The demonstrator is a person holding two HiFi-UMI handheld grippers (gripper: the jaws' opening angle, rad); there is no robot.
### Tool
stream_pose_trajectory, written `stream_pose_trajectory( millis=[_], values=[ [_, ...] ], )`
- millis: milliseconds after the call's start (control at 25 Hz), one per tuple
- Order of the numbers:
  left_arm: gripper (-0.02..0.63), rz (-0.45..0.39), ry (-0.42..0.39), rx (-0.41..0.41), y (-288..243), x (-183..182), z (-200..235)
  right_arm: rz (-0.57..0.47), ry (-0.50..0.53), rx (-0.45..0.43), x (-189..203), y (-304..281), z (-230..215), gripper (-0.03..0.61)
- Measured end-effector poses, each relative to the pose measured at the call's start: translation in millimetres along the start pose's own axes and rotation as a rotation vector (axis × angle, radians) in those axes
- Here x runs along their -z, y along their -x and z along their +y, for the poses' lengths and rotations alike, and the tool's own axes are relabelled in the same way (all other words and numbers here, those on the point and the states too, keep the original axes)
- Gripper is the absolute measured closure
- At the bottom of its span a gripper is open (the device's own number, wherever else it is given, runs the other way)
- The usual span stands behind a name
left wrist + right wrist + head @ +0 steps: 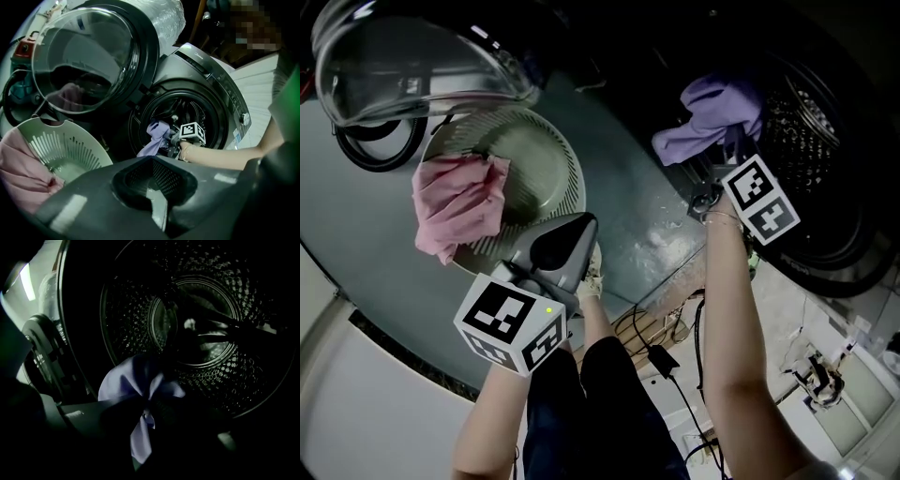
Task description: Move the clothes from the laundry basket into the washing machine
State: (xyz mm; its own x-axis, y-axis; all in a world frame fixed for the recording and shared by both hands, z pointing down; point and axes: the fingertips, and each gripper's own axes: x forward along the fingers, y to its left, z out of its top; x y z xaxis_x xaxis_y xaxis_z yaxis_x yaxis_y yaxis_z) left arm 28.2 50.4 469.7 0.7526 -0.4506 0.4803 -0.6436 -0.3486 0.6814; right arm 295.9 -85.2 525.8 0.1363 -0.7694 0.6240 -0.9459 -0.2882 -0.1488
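Grey-green flooring (623, 192) lies in front of a dark front-loading washing machine (211, 93) whose round glass door (84, 61) stands swung open to the left. The right gripper (143, 411) has its jaws clamped on a lilac garment (129, 380), and only its own view shows the pinch itself: the cloth is gathered into a tight knot at the jaws, with folds fanning out above and a narrow tail hanging below. Past the cloth, that view looks deep into the perforated steel drum (234, 366), which is dim. The head view gives what that close look cannot: the garment sits at the mouth of the drum, a soft crumpled bundle bulging on the near-left side of the opening, with the marker cube just behind it on the outstretched arm. From the left gripper view the same cloth droops over the lower lip of the opening. The left gripper (157, 187) has its jaws together with nothing between them and hovers over the near edge of the pale green laundry basket (70, 145). A pink garment (455, 206) lies draped over the basket's left rim, rumpled, partly inside and partly outside. Black cables (661, 347) trail across the floor near the person's legs.
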Motion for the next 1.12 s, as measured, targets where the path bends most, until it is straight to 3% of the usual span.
stream_pose_trajectory(
  millis=[200, 320, 360, 480, 520, 680, 880, 1120],
  values=[
    [0.614, -0.010, -0.006, 0.001, 0.7, -6.4, -3.4, -0.087, 0.031, 0.049, -43.7, -7.0, -11.3, 0.500],
    [0.614, -0.012, -0.011, 0.006, 0.1, -5.7, -4.6, -0.124, -0.005, 0.068, -48.3, -11.6, -17.0, 0.495],
    [0.614, -0.013, -0.010, 0.004, 0.2, -5.1, -3.9, -0.101, -0.026, 0.073, -43.1, -17.1, -18.9, 0.467],
    [0.614, -0.022, 0.013, -0.013, 2.2, -2.7, 0.9, -0.017, -0.098, 0.080, -22.2, -27.2, -23.8, 0.279],
    [0.614, -0.027, 0.023, -0.017, 3.2, -2.1, 1.9, -0.013, -0.110, 0.079, -18.5, -24.2, -24.7, 0.264],
    [0.614, -0.018, 0.030, -0.017, 4.9, 3.6, 1.9, -0.002, -0.063, 0.004, 2.1, 1.6, -8.9, 0.258],
    [0.614, -0.025, 0.028, -0.031, 3.5, 3.4, 6.3, 0.181, -0.021, -0.110, 65.7, 8.6, 27.0, 0.233],
    [0.614, -0.051, 0.027, -0.047, -2.9, -2.6, 11.3, 0.345, -0.086, -0.047, 118.0, -5.3, 34.1, 0.267]
  ],
)
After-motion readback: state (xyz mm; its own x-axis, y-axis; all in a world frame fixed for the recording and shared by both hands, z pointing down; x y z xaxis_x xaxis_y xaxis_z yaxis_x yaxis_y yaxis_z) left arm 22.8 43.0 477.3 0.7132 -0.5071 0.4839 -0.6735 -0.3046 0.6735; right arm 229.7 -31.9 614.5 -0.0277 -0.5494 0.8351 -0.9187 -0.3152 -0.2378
